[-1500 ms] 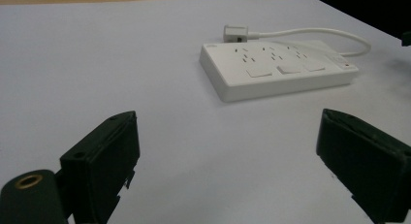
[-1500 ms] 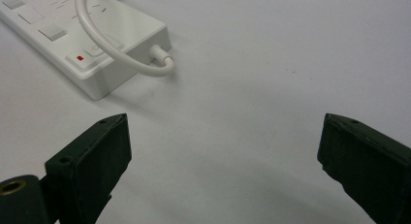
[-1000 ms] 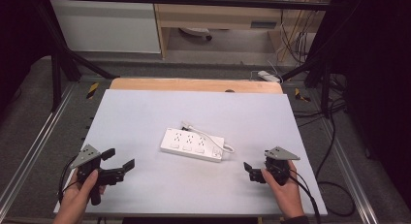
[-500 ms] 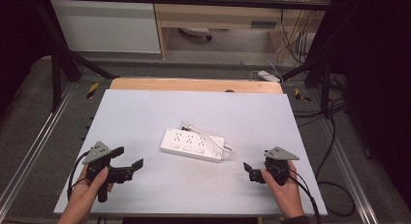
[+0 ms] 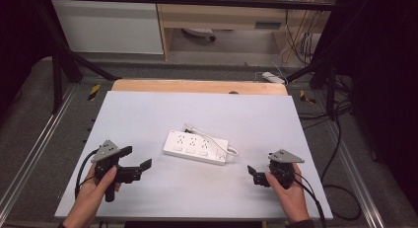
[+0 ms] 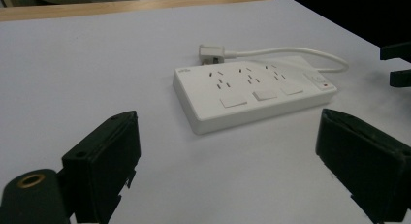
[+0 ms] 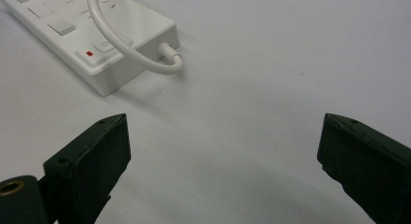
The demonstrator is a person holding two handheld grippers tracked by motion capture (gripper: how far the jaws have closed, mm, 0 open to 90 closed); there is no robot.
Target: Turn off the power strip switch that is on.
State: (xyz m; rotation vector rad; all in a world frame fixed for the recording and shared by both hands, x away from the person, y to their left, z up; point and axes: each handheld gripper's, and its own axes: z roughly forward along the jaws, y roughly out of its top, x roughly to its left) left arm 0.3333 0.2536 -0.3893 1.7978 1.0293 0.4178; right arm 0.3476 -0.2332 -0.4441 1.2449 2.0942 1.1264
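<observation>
One white power strip lies on the table, its small logo unreadable; left gripper and right gripper gape wide, holding nothing.

A laboratory recording station: a white table top with a bare wooden strip along its far edge stands inside a dark metal frame. Loose cables trail over the grey carpeted floor at the right, beside a white power adapter, with plain light-wood cabinets and a white panel behind.
</observation>
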